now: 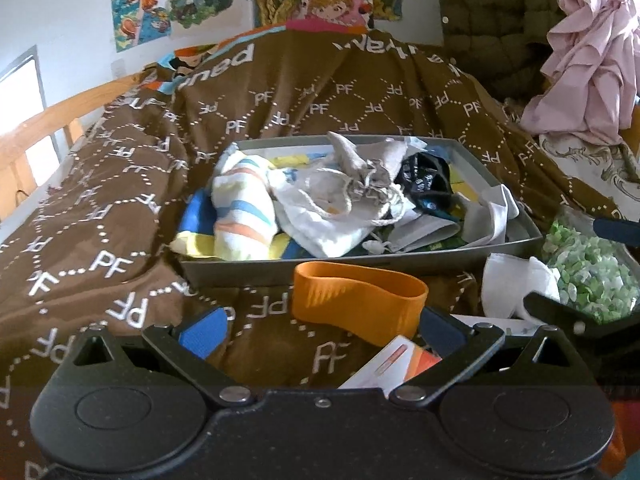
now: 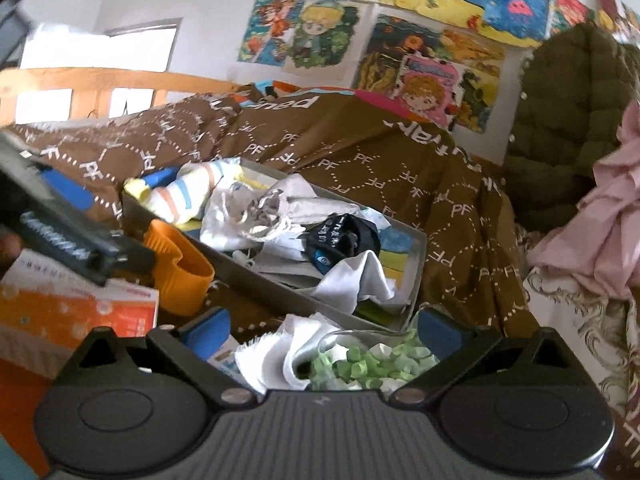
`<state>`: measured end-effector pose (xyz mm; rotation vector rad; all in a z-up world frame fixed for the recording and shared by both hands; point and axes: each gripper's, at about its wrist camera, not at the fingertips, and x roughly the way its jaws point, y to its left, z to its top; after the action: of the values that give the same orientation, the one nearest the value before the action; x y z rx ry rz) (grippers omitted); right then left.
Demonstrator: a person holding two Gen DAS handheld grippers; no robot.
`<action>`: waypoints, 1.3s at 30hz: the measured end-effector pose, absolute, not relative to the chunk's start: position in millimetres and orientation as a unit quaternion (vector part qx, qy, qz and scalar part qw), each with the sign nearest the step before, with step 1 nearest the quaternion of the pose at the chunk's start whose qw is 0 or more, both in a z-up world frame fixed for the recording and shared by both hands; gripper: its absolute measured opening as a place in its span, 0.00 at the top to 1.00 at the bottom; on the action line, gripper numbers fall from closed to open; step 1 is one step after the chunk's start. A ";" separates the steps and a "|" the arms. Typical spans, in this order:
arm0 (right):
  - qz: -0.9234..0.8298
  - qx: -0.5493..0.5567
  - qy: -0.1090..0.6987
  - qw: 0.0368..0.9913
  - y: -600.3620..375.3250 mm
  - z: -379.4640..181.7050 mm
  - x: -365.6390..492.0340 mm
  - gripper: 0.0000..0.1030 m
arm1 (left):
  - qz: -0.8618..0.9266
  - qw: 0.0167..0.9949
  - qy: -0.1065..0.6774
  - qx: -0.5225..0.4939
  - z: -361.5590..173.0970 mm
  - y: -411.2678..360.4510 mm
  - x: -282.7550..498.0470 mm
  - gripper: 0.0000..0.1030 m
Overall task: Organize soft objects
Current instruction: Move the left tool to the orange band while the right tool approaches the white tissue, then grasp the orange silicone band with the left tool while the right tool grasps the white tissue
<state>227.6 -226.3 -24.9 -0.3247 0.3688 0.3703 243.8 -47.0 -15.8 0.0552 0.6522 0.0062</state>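
A grey tray (image 1: 400, 262) (image 2: 418, 276) on the brown bedspread holds a striped cloth (image 1: 240, 204) (image 2: 184, 194), white drawstring bags (image 1: 320, 204) (image 2: 240, 216), a black cloth (image 1: 424, 180) (image 2: 340, 236) and other fabric. An orange elastic band (image 1: 356, 300) (image 2: 176, 268) lies just in front of the tray. My left gripper (image 1: 320, 332) is open right behind the band, holding nothing. My right gripper (image 2: 324, 332) is open above a white cloth (image 2: 272, 356) (image 1: 516, 284) and a clear bag of green pieces (image 2: 368, 364) (image 1: 592, 276).
An orange and white box (image 2: 76, 308) (image 1: 396, 364) lies near the band. A pink garment (image 1: 588, 64) (image 2: 612, 224) and an olive quilted jacket (image 1: 492, 20) (image 2: 568, 120) are piled at the right. A wooden bed rail (image 1: 52, 120) (image 2: 100, 84) runs along the left.
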 end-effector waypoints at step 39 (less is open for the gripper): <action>0.195 -0.276 0.148 0.929 -203.2 -46.9 217.3 0.62 | -0.042 0.923 0.377 0.068 -52.1 -87.4 281.9 0.57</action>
<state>217.3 -203.2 -46.9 -0.5653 0.3031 0.3999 281.9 -87.4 -52.1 0.1387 0.7745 -0.0865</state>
